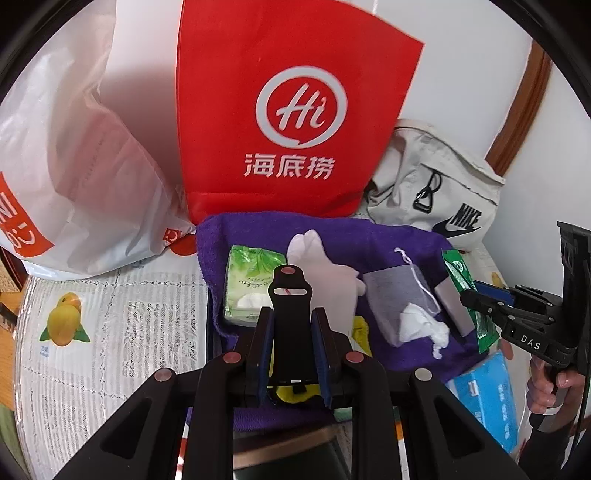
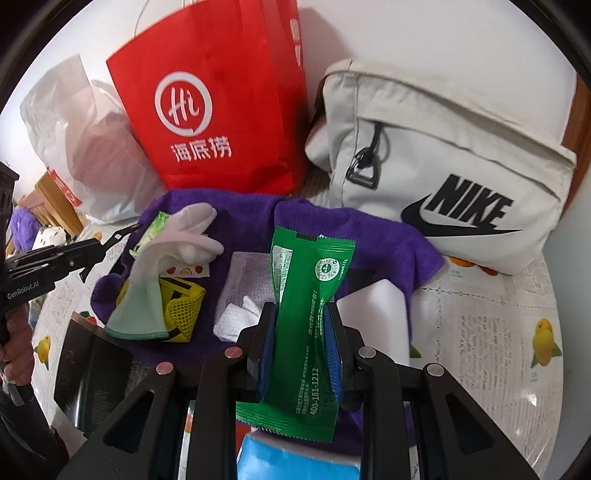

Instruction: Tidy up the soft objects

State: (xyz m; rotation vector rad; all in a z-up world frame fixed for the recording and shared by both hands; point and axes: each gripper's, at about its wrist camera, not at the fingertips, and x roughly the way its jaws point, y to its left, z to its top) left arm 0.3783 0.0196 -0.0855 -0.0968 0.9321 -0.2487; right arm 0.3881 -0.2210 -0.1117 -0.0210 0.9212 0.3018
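Between right jaws, green packet (image 2: 306, 314) lengthwise.

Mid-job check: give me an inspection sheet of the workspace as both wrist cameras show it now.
Surface: fruit-print tablecloth, partly covered by a purple towel.
Job's things: white glove, yellow mesh pouch, green tissue pack, grey drawstring pouch, blue tissue pack.
Clutter: red paper bag, white plastic bag, cream Nike bag.
Grippers: left gripper jaws shut on a black strap; right gripper jaws shut on a green sachet.
Cables: nothing seen.
Surroundings: white wall.
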